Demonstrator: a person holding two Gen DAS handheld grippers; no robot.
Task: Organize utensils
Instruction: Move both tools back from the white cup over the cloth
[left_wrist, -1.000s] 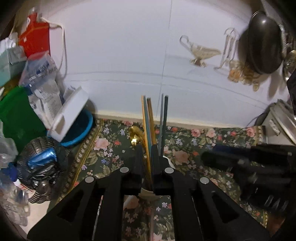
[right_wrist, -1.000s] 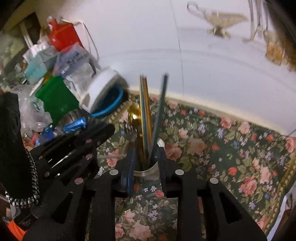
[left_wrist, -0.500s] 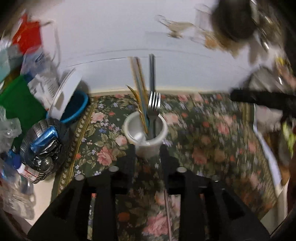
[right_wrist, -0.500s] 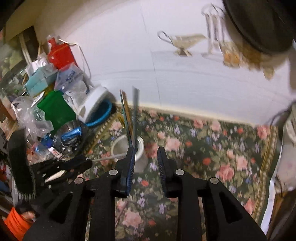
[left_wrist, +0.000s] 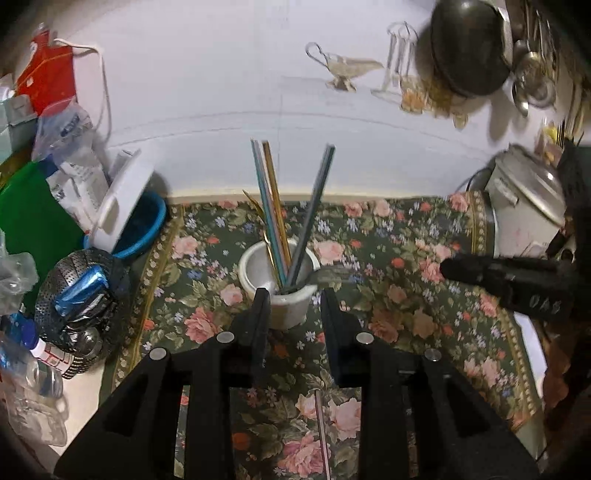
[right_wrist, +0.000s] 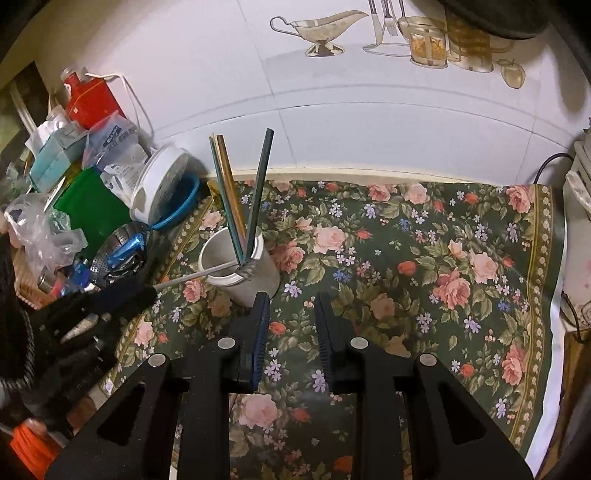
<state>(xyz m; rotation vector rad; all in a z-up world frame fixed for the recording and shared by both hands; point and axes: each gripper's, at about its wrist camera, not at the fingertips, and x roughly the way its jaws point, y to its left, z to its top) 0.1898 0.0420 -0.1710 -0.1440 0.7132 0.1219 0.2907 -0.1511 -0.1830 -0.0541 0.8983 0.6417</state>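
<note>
Both the left gripper and right gripper hold their fingers apart and empty just short of the white cup of chopsticks standing on the floral tablecloth, white tiled wall behind it.

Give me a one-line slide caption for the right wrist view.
Open right gripper hovers over floral tablecloth beside a white cup holding chopsticks and a fork.

Both your wrist views look down, close, toward the wall; they share the white cup on the floral surface.
</note>
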